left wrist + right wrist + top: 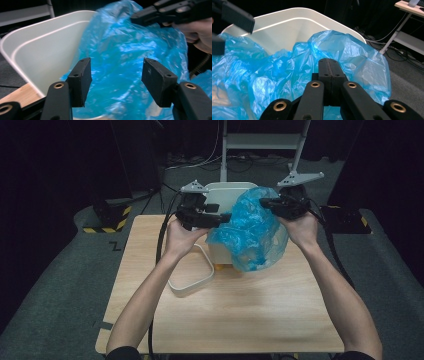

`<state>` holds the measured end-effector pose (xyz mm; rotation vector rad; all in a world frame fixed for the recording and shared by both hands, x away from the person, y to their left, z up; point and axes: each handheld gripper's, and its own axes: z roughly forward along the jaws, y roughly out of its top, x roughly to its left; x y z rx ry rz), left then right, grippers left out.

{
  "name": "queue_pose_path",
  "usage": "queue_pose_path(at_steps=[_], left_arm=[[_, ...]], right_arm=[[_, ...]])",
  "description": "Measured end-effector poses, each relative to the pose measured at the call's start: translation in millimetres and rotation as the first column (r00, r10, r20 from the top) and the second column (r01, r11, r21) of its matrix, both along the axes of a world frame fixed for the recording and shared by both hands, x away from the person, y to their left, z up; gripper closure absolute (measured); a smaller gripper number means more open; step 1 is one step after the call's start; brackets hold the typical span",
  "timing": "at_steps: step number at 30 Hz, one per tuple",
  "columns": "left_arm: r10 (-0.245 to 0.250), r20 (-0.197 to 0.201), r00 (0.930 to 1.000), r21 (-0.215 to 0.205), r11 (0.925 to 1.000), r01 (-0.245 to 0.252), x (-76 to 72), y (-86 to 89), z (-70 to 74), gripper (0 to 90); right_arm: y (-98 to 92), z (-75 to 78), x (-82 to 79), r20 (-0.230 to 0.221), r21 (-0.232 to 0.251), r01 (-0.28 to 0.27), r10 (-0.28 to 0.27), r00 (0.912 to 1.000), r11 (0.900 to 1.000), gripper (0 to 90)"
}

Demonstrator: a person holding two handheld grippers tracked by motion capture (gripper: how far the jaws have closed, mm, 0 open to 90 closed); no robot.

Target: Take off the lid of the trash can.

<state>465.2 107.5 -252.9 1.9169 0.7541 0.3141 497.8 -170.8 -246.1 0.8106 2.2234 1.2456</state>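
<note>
We see the wooden table [225, 320] bare at its near edge, w/ both forearms coming in from the bottom of the high view. Further in, a white rounded-rectangle ring [192, 275], maybe the bin's rim piece, lies flat on the tabletop just beside the left hand [181, 236]. Behind it stands a white plastic bin [225, 195], w/ a blue plastic bag [250, 232] draped over its right side and spilling down the front. Left gripper [220, 217] is at the bin's left edge; in the left gripper view its jaws stand wide apart, nothing between the pads, bag film right in front. Right gripper [331, 66] has its jaws pressed together on the blue bag's edge, so it's pinching the film above the bin's right rim. Beyond the table: grey carpet floor [390, 270], cables and a white metal frame [262, 142].
</note>
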Motion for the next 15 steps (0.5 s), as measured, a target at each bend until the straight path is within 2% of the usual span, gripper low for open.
queue_pose_path(at_steps=[7,11,13,15], left_arm=[[-0.035,-0.013,0.9993,0.000,0.9994,0.035,0.2,-6.5,-4.7,45.1],[-0.052,-0.005,0.9987,0.028,0.9983,0.052,-2.0,-10.9,-5.5,61.7],[-0.067,-0.010,0.9977,0.022,0.9975,0.067,-1.7,-11.5,-5.9,70.3],[-0.079,-0.005,0.9969,0.015,0.9968,0.079,-1.9,-10.2,-4.9,74.4]], right_arm=[[7.8,5.8,3.4,0.014,0.036,-0.010,0.010,0.9999,0.999,90.0],[15.7,8.3,4.5,0.019,0.035,-0.021,0.020,0.9996,0.999,90.0],[20.0,7.4,5.6,0.012,0.032,-0.025,0.025,0.9996,0.999,90.0],[23.6,5.5,6.7,0.007,0.025,-0.032,0.032,0.9995,0.999,90.0]])
